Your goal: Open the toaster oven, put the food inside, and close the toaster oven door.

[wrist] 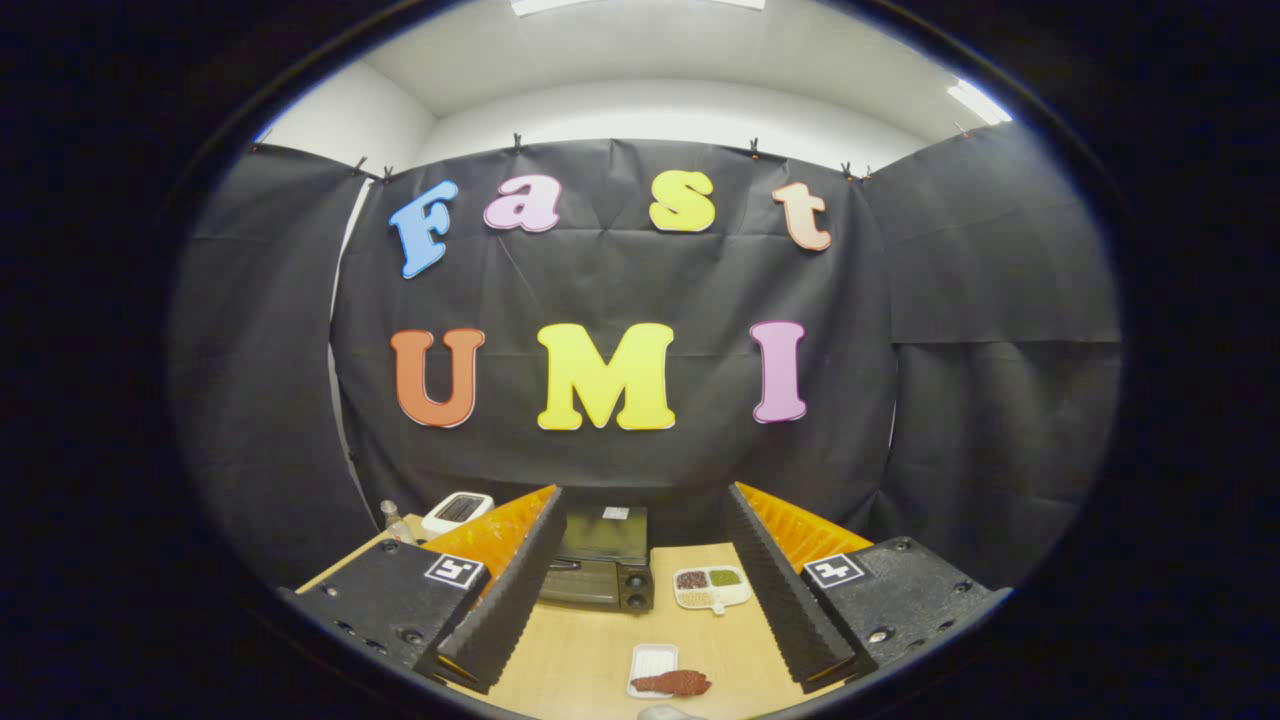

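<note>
Gripper [640, 585] fingers spread wide, holding nothing. Toaster oven [598, 563] door closed, beyond the fingers at the table's [580, 650] back; reddish food [672, 683] on white tray [652, 662] nearer. Risk: door handle is thin, so a misaligned hook could slip off.

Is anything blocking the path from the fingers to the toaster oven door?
Nothing visible does. The gripper is open, and the toaster oven sits beyond the fingers, door shut. The sectioned dish stands beside it and the food lies nearer, both off that line.
</note>
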Tool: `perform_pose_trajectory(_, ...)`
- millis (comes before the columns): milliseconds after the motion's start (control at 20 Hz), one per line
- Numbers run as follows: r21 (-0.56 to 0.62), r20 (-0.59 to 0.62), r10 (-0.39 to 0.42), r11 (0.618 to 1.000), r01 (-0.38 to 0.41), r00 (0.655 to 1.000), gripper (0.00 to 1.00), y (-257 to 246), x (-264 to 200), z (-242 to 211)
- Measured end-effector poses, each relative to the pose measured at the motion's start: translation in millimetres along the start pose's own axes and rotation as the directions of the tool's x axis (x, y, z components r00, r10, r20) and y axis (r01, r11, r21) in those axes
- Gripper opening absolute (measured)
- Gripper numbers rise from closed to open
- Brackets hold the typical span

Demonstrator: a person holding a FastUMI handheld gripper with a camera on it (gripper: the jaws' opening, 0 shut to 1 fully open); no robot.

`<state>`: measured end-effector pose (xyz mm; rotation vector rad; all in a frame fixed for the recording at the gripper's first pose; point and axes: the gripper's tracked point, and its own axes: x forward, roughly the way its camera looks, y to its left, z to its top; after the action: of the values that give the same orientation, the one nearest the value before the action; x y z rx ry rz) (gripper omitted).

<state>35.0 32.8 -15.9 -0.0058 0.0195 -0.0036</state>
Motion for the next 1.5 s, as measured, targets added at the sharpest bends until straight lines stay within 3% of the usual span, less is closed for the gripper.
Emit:
perform_pose_trajectory(400,0.001,-0.035,0.030,1.000,-0.030,0.999,1.00,62.6,61.7,-48.5)
perform_pose_trajectory(800,-0.005,-0.178,0.087,0.996,-0.090,0.980,1.00,140.0,176.8,-161.9)
perform_pose_trajectory(1100,-0.007,-0.303,0.050,0.998,-0.055,0.952,1.00,161.1,263.7,-240.6)
perform_pose_trajectory(1200,-0.025,-0.343,0.018,0.999,-0.029,0.939,1.00,157.9,280.1,-262.7)
perform_pose_trajectory(1500,-0.002,-0.338,0.020,1.000,-0.022,0.941,1.00,158.6,279.4,-265.7)
